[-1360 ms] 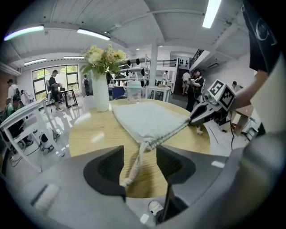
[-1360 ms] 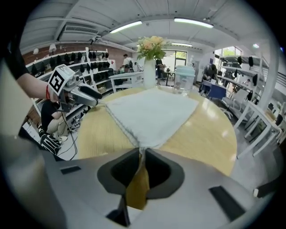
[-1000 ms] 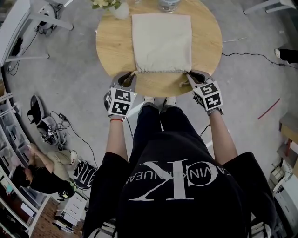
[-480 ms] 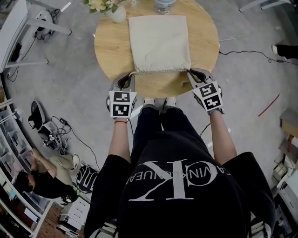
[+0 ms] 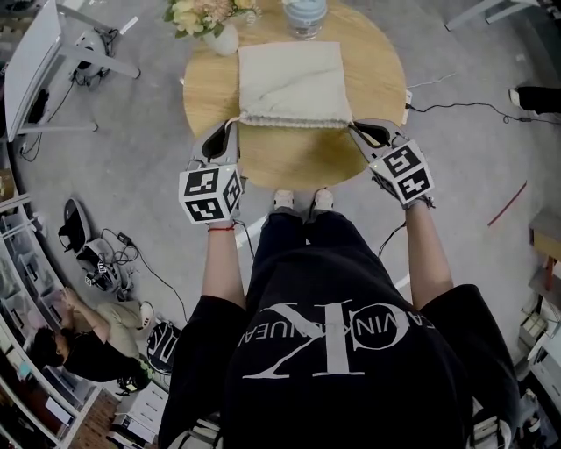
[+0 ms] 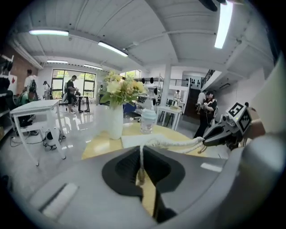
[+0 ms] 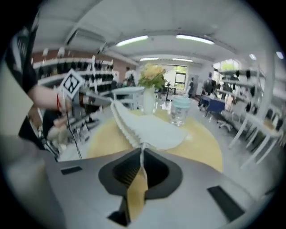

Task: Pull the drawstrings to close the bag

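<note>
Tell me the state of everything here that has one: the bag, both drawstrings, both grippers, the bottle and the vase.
bag: flat on the table, mouth puckered, not cinched tight.
left gripper: fingers shut on the left drawstring.
right gripper: fingers shut on the right drawstring.
left drawstring: taut.
right drawstring: taut.
bottle: upright, capped.
vase: upright, holding flowers.
</note>
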Demonstrator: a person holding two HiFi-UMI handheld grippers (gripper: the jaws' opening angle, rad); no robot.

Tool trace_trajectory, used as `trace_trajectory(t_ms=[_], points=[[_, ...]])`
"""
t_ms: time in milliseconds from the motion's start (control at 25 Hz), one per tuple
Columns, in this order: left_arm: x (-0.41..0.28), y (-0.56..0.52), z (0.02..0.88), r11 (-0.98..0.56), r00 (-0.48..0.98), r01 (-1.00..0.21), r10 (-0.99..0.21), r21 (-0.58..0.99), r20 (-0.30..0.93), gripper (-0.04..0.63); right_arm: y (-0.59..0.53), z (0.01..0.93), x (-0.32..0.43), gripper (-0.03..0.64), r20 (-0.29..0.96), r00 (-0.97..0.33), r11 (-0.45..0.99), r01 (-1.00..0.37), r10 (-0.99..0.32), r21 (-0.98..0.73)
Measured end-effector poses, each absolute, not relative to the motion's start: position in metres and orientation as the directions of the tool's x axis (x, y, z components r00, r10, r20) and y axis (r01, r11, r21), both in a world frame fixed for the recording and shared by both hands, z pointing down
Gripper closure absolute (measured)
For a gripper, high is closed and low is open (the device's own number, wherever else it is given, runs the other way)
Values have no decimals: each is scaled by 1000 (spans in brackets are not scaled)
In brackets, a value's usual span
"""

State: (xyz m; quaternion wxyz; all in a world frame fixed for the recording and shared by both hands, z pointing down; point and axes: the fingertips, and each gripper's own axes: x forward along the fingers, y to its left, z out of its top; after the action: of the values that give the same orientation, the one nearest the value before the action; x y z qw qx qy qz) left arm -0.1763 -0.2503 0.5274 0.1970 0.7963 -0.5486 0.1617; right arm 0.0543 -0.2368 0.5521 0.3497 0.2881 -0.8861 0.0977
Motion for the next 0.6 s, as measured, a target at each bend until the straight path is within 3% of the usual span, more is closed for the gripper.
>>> trace_trajectory(t_ms=[160, 360, 480, 600], points=[[-183, -260, 504, -313, 361, -932, -836, 181, 413, 577, -252, 503, 50, 583, 413, -799, 701, -591, -437, -400], [-180, -264, 482, -332, 372, -928, -848, 168, 378, 577, -260, 463, 38, 583, 167, -894, 608, -410, -416, -680], [-182, -263, 477, -323, 369, -929, -851, 180, 374, 577, -253, 465, 29, 592, 229, -895, 643, -437, -384, -629], [-188, -263, 475, -306, 336, -942, -858, 137, 388, 577, -256, 475, 36, 595, 426, -794, 715, -591, -434, -373]])
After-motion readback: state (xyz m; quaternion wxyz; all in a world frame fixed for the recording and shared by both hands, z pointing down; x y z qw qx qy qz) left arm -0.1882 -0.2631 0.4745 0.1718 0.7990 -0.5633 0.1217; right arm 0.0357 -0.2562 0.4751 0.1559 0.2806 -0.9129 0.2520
